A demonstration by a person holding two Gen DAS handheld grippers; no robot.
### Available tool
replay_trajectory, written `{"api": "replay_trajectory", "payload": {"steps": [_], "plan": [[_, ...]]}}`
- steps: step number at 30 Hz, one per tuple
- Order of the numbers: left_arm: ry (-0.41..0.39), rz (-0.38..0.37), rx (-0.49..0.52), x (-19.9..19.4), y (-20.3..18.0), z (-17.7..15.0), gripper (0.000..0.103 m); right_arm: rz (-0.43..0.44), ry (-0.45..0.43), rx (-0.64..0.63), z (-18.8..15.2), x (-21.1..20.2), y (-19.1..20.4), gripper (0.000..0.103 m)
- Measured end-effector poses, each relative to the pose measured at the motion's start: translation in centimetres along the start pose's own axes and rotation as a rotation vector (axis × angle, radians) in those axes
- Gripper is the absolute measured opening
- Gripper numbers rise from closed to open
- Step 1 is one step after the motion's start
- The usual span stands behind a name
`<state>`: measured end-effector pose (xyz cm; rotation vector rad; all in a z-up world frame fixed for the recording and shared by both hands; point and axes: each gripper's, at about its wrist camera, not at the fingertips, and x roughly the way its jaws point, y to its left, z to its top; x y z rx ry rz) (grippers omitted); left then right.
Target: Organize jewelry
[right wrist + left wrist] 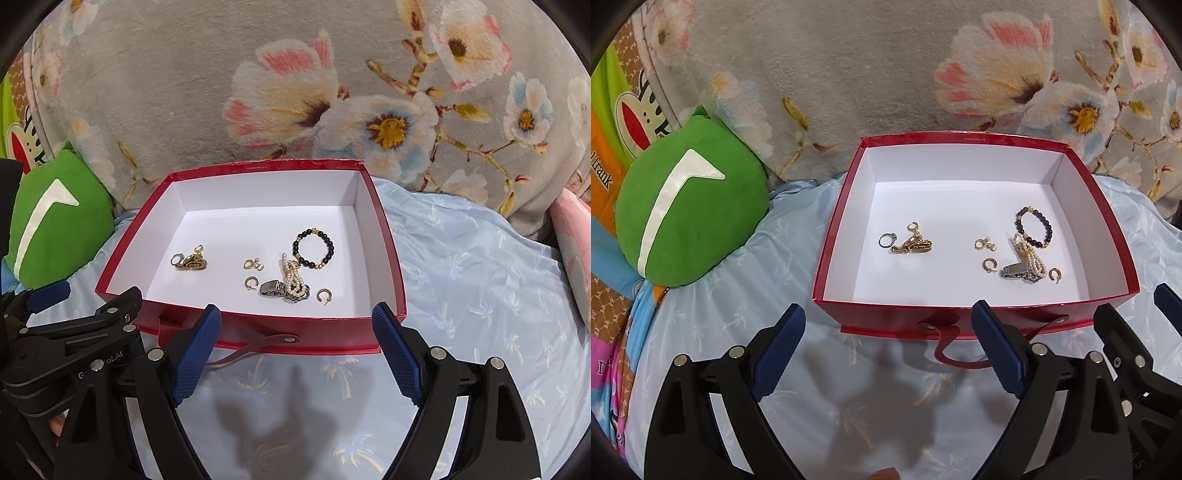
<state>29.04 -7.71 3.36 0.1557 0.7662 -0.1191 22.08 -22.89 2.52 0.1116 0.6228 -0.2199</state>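
Note:
A red box [975, 142] [266, 164] with a white inside lies open on the bed. In its left half sit a silver ring [892, 236] and a heap of gold chain [916, 243] [194, 262]. Its right half holds a black bead bracelet [1047, 223] [330, 245], a pearl strand [1030, 264] [293, 280] over a silver watch band [1012, 271], and small gold hoop earrings [989, 264] [324, 295]. My left gripper [888, 315] [88, 295] hovers open before the box's near wall, nothing between its fingers. Beside it my right gripper [297, 314] [1136, 302] is open too, holding nothing.
A green cushion [690, 206] lies left of the box. A grey floral blanket [886, 74] rises behind it. The box rests on a light blue sheet [886, 406], and a red strap handle [945, 354] hangs off its near wall. Something pink [576, 236] lies far right.

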Motion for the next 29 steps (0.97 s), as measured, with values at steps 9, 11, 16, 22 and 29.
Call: {"api": "replay_trajectory", "payload": {"steps": [9, 11, 16, 22, 29], "plan": [[0.001, -0.010, 0.006, 0.22, -0.01, 0.01, 0.089, -0.004, 0.002, -0.002, -0.02, 0.07, 0.01, 0.082], [-0.004, 0.000, 0.012, 0.24, -0.09, -0.02, 0.089, -0.003, 0.002, -0.001, 0.00, 0.07, 0.05, 0.082], [0.005, 0.002, 0.000, 0.59, -0.13, -0.02, 0.089, -0.002, 0.003, -0.001, -0.01, 0.03, -0.03, 0.082], [-0.002, 0.009, 0.000, 0.60, -0.10, -0.03, 0.089, -0.006, 0.004, -0.004, -0.11, 0.12, 0.01, 0.082], [0.004, 0.003, 0.001, 0.73, -0.20, 0.02, 0.089, -0.007, 0.007, -0.002, -0.30, 0.35, 0.01, 0.082]]}}
